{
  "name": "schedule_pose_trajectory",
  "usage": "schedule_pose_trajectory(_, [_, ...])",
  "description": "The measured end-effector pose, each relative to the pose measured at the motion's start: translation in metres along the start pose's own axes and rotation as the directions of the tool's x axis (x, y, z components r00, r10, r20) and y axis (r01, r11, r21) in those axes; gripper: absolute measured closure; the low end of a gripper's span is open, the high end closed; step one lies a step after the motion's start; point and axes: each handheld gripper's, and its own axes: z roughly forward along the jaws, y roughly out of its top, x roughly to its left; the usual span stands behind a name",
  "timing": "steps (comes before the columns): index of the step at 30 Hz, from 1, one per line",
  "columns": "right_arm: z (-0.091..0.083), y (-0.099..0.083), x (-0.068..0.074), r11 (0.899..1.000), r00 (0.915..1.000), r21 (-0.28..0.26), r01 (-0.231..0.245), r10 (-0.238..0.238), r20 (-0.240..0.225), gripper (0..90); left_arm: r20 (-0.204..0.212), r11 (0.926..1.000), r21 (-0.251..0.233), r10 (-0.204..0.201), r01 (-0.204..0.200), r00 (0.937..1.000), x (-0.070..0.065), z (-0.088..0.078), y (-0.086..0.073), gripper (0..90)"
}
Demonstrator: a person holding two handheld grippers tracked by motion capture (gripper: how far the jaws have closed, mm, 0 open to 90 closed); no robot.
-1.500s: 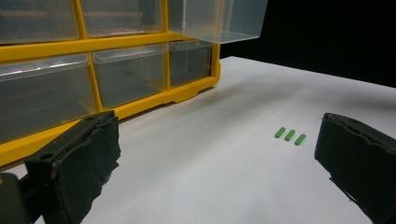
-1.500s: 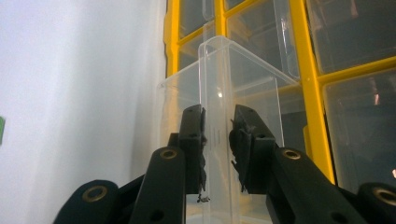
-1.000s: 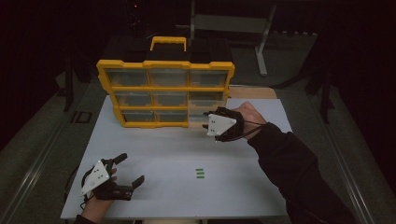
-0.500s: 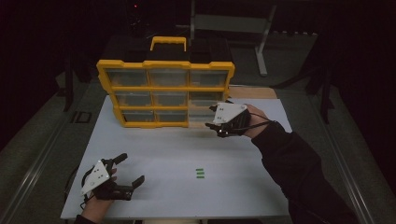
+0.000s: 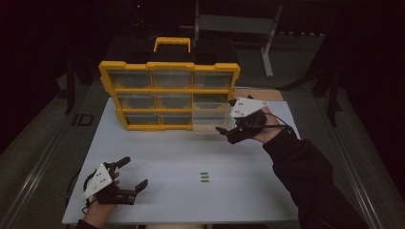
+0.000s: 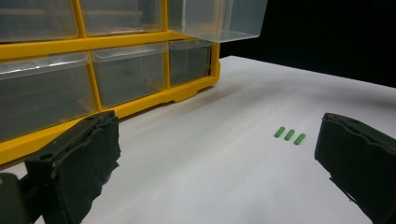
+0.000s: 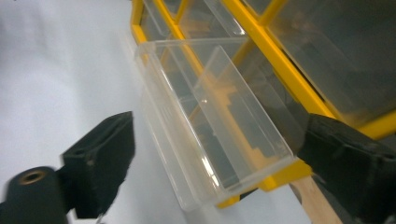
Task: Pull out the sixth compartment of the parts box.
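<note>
Yellow plastic frames a drawer cabinet (image 5: 169,95) standing upright at the far side of the white surface (image 5: 181,152), with a carrying handle (image 5: 172,44) on top and clear drawers in three rows. One clear drawer (image 7: 210,126) at the cabinet's right column, middle row, is pulled out toward the person; nothing can be made out inside it. The right gripper (image 5: 234,129) hangs just in front of that drawer with its jaws spread wide, gripping nothing. The left gripper (image 5: 131,174) rests near the surface's front left corner, jaws likewise wide apart and empty. Three small green pieces (image 6: 290,135) lie side by side on the surface, well apart from both grippers.
</note>
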Motion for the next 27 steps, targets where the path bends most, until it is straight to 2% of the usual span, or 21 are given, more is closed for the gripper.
schedule_pose_trajectory(6, [-0.006,-0.015,-0.005,0.997,0.9972,-0.015,-0.075,0.075,0.003,8.5,0.000,1.0000,-0.001,0.000,0.000,1.0000,0.000,0.000,0.000,0.0])
schedule_pose_trajectory(16, [-0.012,-0.048,-0.002,0.983,0.9840,-0.041,-0.178,0.178,-0.008,7.7,-0.003,1.0000,0.001,0.000,0.000,1.0000,0.000,0.000,0.000,0.0])
schedule_pose_trajectory(23, [-0.010,-0.072,0.006,0.976,0.9766,-0.039,-0.215,0.215,-0.011,7.8,-0.006,1.0000,0.001,-0.003,0.003,1.0000,0.000,0.001,0.000,0.0])
schedule_pose_trajectory(27, [-0.007,-0.083,0.010,0.975,0.9749,-0.019,-0.220,0.220,-0.036,7.9,-0.007,1.0000,0.001,-0.001,0.001,1.0000,0.000,0.001,0.000,0.0])
